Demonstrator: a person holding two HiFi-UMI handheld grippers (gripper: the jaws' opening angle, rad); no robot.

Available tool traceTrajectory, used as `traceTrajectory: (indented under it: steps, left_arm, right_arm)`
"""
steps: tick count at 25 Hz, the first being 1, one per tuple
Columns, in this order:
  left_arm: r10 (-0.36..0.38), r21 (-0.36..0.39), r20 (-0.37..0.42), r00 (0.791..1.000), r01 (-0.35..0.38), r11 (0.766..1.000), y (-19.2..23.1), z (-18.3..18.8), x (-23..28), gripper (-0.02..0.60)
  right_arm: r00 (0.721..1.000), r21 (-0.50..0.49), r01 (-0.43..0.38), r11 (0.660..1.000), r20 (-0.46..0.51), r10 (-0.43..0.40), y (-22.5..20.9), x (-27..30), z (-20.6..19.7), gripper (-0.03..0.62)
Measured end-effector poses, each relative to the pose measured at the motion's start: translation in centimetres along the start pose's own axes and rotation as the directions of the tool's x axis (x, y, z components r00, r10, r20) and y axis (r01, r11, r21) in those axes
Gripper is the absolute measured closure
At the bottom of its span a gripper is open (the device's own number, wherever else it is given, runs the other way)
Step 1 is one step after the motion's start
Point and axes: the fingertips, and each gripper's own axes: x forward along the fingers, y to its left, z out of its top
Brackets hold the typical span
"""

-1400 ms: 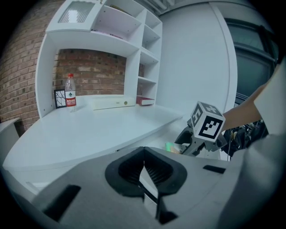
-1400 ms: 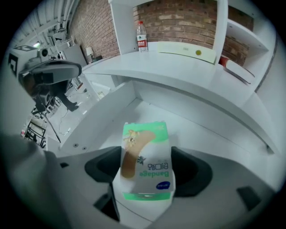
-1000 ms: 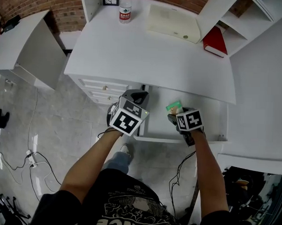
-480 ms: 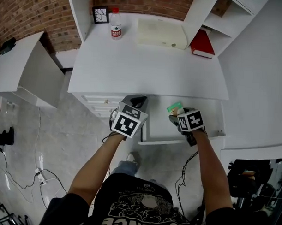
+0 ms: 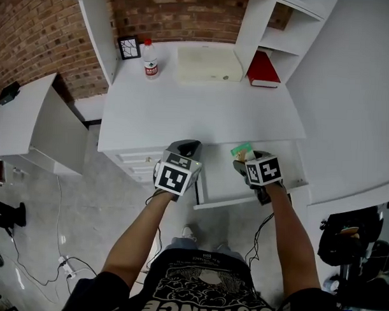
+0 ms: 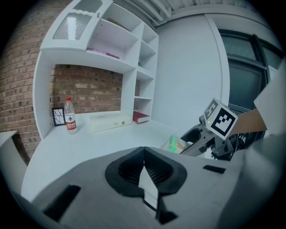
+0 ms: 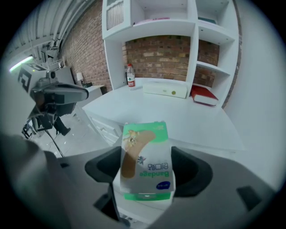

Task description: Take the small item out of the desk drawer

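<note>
A green and white bandage box [image 5: 241,149] is pinched between the jaws of my right gripper [image 5: 244,158], which hangs over the open white desk drawer [image 5: 222,182]. In the right gripper view the box [image 7: 145,161] stands upright between the two pads and fills the gap. My left gripper [image 5: 186,147] hovers at the drawer's left edge, shut and holding nothing. The left gripper view shows its pads [image 6: 154,172] meeting, and beyond them the box [image 6: 177,144] in the right gripper [image 6: 193,137].
On the white desk top [image 5: 202,114] at the back stand a water bottle [image 5: 150,62], a small picture frame [image 5: 129,47], a flat cream box [image 5: 209,63] and a red book [image 5: 263,70]. Closed small drawers [image 5: 140,160] sit left of the open one. A white side table [image 5: 27,117] stands at left.
The head view has pulled back and now shows more of the shelves and brick wall. Both grippers keep about the same place over the drawer, the box still in the right one.
</note>
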Motion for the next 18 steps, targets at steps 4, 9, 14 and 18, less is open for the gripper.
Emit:
traceTrajectory:
  steps: [4,9,14,18]
  left_arm:
    - [0.005,0.005,0.015,1.000,-0.005,1.000,0.2,0.8,-0.6,0.574]
    - [0.021,0.015,0.034,0.999,-0.021,1.000,0.5,2.3,-1.1,0.574]
    - [0.034,0.032,0.053,0.998,-0.036,0.999,0.7,3.9,-1.4,0.574]
    - [0.060,0.031,0.071,0.996,-0.062,0.998,0.7,5.0,-1.6,0.574]
  right_arm:
    - [0.998,0.031,0.022,0.999,0.059,-0.024,0.0,-1.6,0.9,0.246]
    - [0.989,0.050,0.037,0.998,0.141,-0.043,-0.3,-3.6,2.9,0.246]
    - [0.973,0.051,0.029,0.998,0.227,-0.040,-0.1,-5.4,5.3,0.246]
    - [0.955,0.051,0.026,0.998,0.294,-0.040,-0.2,-6.8,7.5,0.246]
